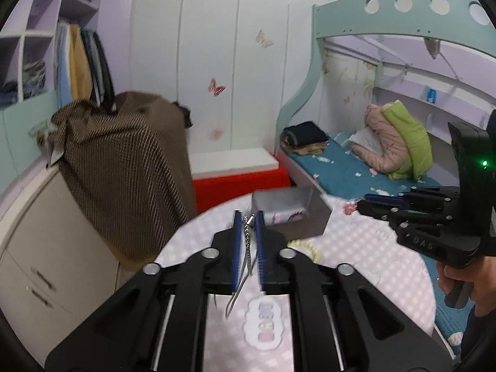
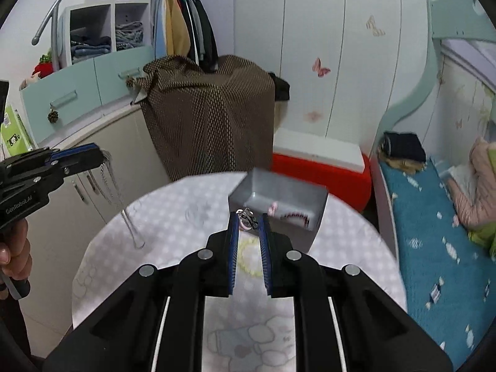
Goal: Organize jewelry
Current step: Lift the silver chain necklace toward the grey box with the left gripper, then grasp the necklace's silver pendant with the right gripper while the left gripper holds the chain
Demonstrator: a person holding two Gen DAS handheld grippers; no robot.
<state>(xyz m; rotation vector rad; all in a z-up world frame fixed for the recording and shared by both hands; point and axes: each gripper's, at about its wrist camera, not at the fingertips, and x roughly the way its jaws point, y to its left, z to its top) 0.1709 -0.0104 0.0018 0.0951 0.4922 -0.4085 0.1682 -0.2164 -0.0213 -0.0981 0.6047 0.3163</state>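
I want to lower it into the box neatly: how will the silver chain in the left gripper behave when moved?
The silver chain hangs limp in loops from the left gripper, so it is probably floppy and may swing. Its thin links look light and could tangle or snag on the grey box wall.

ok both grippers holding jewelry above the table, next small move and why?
Probably carry the left hand-held gripper toward the grey box: its silver chain dangles clear of the table, and the open box already holds other pieces.
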